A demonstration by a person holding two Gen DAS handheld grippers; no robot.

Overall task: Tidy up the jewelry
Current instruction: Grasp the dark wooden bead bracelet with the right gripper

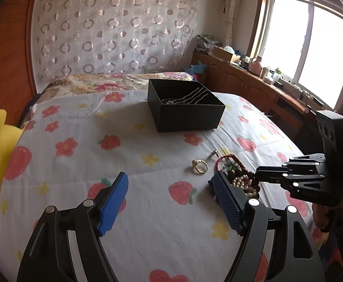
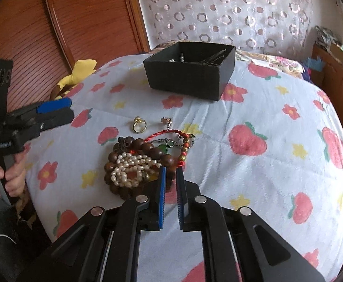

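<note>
**Jewelry pile at the right tongs; box beyond**

Your right gripper (image 2: 171, 171) sits low over the flowered bedspread (image 2: 253, 108), its blue pads (image 2: 162, 188) drawn close with only a narrow gap between them; the tips reach the near edge of the jewelry heap, over the brown wooden bead bracelet (image 2: 148, 150), but whether they actually pinch a bead you cannot tell from either view. The pearl strand (image 2: 129, 166) lies on top of the wooden beads, just left of the tips; the red cord bracelet (image 2: 171, 132) loops along the heap's far side; the gold ring (image 2: 139, 125) and a small earring (image 2: 166, 120) lie apart from the heap, farther out. The black box (image 2: 190, 70) stands open well beyond the heap, with thin chains inside it. Your left gripper (image 1: 169, 188) hovers with its jaws spread wide and holds nothing; the heap lies just beyond its right finger (image 1: 225, 202), the ring ahead of the gap.
</note>
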